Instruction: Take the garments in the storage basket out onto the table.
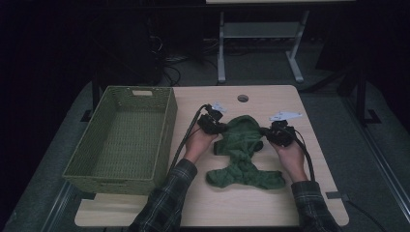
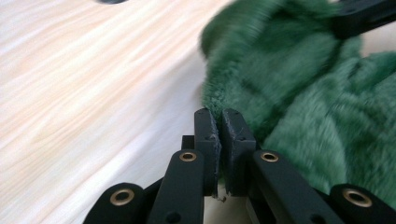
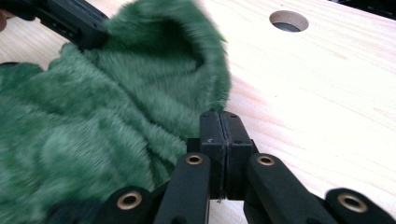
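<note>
Claws beside green fleece, basket apart

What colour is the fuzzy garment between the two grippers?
Dark green, a fuzzy garment; clearest in the right gripper view.

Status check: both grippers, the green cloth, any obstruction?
Left gripper shut at green fleece cloth edge. Right gripper shut at opposite edge; whether either pinches fabric, unclear. Green basket stands left, apart; nothing in the way.

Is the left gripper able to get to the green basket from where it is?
Probably yes. The left gripper sits at the fuzzy green cloth, and only bare table lies between it and the basket beside it.
</note>
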A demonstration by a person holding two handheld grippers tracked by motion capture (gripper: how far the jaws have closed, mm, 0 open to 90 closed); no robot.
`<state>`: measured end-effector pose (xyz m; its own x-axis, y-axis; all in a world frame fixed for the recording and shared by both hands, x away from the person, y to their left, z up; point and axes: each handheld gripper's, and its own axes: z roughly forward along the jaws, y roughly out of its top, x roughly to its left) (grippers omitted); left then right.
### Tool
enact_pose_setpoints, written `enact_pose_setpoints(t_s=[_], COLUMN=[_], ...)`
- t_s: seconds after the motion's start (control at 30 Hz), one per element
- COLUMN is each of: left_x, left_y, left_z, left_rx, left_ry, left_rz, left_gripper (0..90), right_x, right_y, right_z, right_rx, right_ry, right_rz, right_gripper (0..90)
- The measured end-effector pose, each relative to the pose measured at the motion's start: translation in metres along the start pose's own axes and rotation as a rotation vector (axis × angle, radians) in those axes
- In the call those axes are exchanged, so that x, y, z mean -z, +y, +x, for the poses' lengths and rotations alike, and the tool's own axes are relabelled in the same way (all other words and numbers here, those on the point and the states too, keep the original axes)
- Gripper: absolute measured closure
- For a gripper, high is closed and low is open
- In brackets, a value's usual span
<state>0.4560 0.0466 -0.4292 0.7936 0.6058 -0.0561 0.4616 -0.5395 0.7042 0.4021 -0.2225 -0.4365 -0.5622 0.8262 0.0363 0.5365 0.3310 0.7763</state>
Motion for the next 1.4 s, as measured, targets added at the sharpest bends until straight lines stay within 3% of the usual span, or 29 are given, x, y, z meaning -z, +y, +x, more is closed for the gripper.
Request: enact_pose_setpoints(t_s=[0.17, 0.4, 0.47, 0.57, 0.63, 0.7, 0.8, 0.97, 1.1, 1.4], left_x=[-0.006, -0.024, -0.028, -0.029, -0.025, -0.019, -0.007, 0.014, 0.028, 0.052], left_y=[-0.016, -0.023, -0.023, -0.022, -0.021, -0.021, -0.021, -0.024, -0.028, -0.046], left_z=[0.011, 0.013, 0.013, 0.014, 0.015, 0.015, 0.012, 0.004, -0.003, -0.027], left_rx=[0.039, 0.045, 0.041, 0.069, 0.071, 0.063, 0.058, 0.034, 0.042, -0.003], left_ry=[0.031, 0.069, 0.082, 0.081, 0.077, 0.074, 0.053, 0.029, 0.000, -0.054], left_rz=[0.000, -0.020, -0.015, -0.031, -0.035, -0.035, -0.053, -0.070, -0.078, -0.081], left_gripper=[85.7, 84.3, 81.1, 70.3, 64.2, 62.0, 57.5, 52.6, 47.6, 38.7], right_x=[-0.008, -0.029, -0.032, -0.034, -0.034, -0.031, -0.019, 0.000, 0.008, 0.027], right_y=[-0.004, -0.013, -0.014, -0.015, -0.015, -0.016, -0.013, -0.006, -0.006, -0.008], right_z=[-0.004, -0.009, -0.011, -0.012, -0.014, -0.015, -0.016, -0.012, -0.008, 0.006], right_rx=[-0.011, -0.016, -0.012, -0.009, -0.006, -0.015, -0.029, -0.034, -0.038, -0.033], right_ry=[0.013, -0.013, -0.028, -0.056, -0.072, -0.071, -0.050, -0.020, -0.004, 0.025], right_rz=[0.023, 0.076, 0.075, 0.079, 0.079, 0.076, 0.039, 0.008, 0.031, 0.045], right_gripper=[89.1, 89.1, 89.0, 87.8, 82.2, 70.7, 59.1, 55.2, 51.7, 50.4])
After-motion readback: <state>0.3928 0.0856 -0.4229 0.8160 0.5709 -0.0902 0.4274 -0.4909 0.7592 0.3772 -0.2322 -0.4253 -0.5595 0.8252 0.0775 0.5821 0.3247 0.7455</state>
